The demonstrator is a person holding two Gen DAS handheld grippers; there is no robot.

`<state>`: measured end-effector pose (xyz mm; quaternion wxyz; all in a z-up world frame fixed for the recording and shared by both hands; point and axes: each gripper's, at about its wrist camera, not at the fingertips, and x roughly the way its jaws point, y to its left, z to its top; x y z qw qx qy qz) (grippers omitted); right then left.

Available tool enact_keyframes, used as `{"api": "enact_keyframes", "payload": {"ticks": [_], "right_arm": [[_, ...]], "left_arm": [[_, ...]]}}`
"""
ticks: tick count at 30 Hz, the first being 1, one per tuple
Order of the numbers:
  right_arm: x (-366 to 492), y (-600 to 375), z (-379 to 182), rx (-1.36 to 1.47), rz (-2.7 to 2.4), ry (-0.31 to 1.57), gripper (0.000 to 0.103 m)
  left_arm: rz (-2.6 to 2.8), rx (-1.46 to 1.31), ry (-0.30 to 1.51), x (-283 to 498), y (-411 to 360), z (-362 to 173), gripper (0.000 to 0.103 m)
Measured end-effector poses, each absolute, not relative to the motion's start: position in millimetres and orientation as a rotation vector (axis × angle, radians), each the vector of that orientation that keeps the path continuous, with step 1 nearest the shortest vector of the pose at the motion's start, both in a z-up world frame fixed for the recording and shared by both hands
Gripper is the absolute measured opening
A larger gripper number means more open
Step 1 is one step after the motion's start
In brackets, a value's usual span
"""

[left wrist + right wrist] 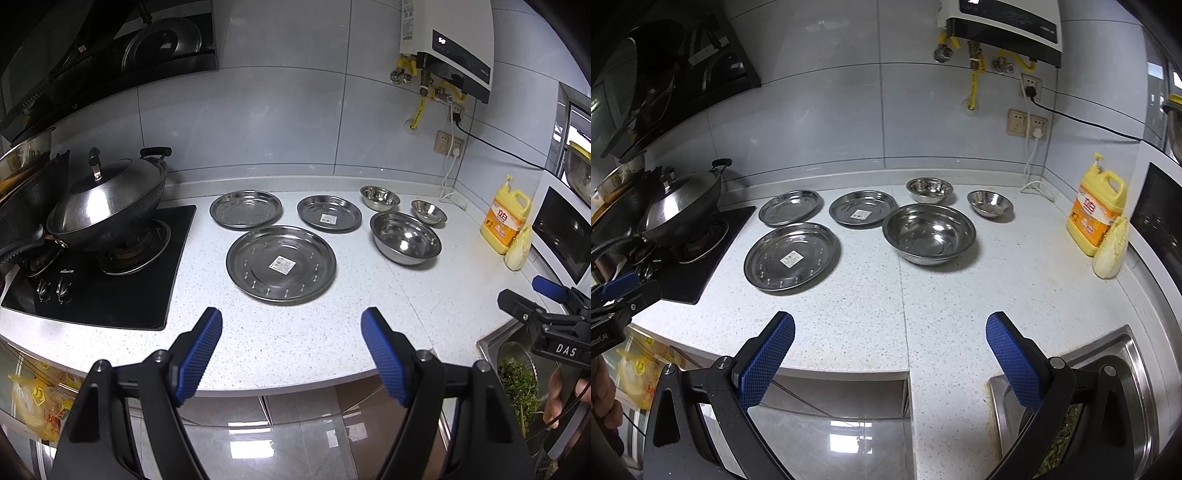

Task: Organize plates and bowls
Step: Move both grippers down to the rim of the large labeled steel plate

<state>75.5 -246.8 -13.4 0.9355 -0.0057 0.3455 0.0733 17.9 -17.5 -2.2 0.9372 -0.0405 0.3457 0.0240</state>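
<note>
The plates and bowls lie spread singly on the speckled table [295,339], none stacked yet, so the sorting looks to be at its very start. The large plate [281,264] sits at the centre of the left wrist view, nearest the camera, with a paper label on its floor. Right of it is the large bowl [405,238]. Behind, toward the wall, lie two medium plates, one plain [246,208] and one labelled [329,213], close together but apart. The two small bowls [379,198] [429,212] sit furthest back, centre right of the frame.

The left gripper [291,332] hovers low over the table's near edge, fingers wide and holding nothing. The right gripper [890,334] is likewise spread wide and empty, facing the large bowl.

A sensible next move, I judge, is pinching a medium plate's thin rim to nest it in the large plate; the shallow, slippery steel edge calls for a low, flat approach.
</note>
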Motion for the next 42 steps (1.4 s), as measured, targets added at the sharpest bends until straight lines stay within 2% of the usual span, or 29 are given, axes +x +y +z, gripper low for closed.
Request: {"api": "enact_keyframes", "payload": {"ticks": [10, 19, 24, 32, 40, 42], "right_arm": [[115, -197, -23, -0.057, 0.314, 0.762, 0.102], [197, -131, -64, -0.056, 0.342, 0.885, 0.102], [261, -97, -101, -0.039, 0.285, 0.99, 0.102], [323, -78, -160, 0.006, 0.253, 1.182, 0.102], [352, -74, -180, 0.017, 0.308, 1.263, 0.102], [357, -75, -183, 0.024, 0.327, 1.273, 0.098]], "left_arm": [[0.072, -0.121, 0.735, 56, 17, -10, 0.077], [0.017, -0.168, 0.827, 165, 85, -65, 0.077], [-0.027, -0.175, 0.978, 241, 115, -113, 0.077], [-0.086, -0.203, 1.156, 303, 127, -176, 0.077], [-0.072, -0.224, 1.197, 329, 125, -188, 0.077], [-0.065, -0.221, 1.197, 333, 122, -189, 0.076]]}}
